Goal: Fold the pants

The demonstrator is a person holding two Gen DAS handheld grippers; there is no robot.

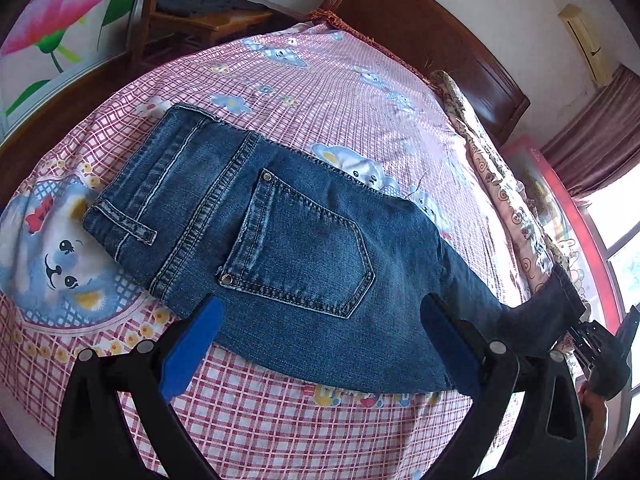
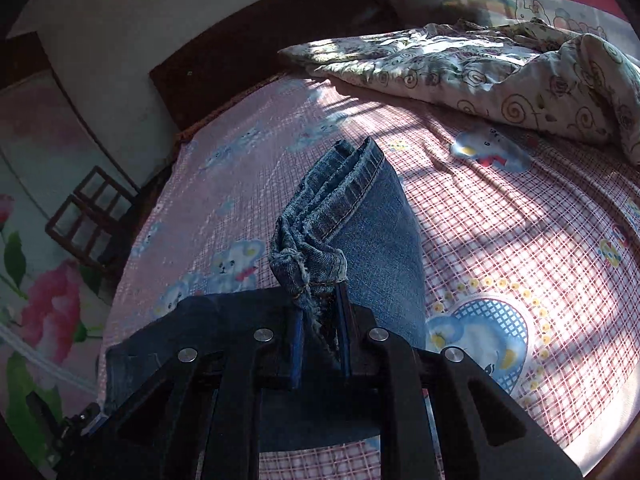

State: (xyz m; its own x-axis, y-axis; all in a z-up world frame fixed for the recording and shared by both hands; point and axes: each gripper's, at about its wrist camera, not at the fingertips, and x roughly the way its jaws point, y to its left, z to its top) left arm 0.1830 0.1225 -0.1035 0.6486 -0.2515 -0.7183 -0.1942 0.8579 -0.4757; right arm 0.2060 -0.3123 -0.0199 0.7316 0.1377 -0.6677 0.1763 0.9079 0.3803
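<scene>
Blue jeans lie folded lengthwise on the pink checked bedsheet, back pocket up and waistband at the left. My left gripper hovers open over their near edge, its blue pads wide apart and holding nothing. At the right edge of the left wrist view, the leg end is lifted off the bed by my right gripper. In the right wrist view, my right gripper is shut on the bunched leg hems, which stick up past the pads.
A crumpled patterned quilt lies along the far side of the bed by the window. A dark wooden headboard closes one end. A wooden chair stands beside the bed, near a flowered wall panel.
</scene>
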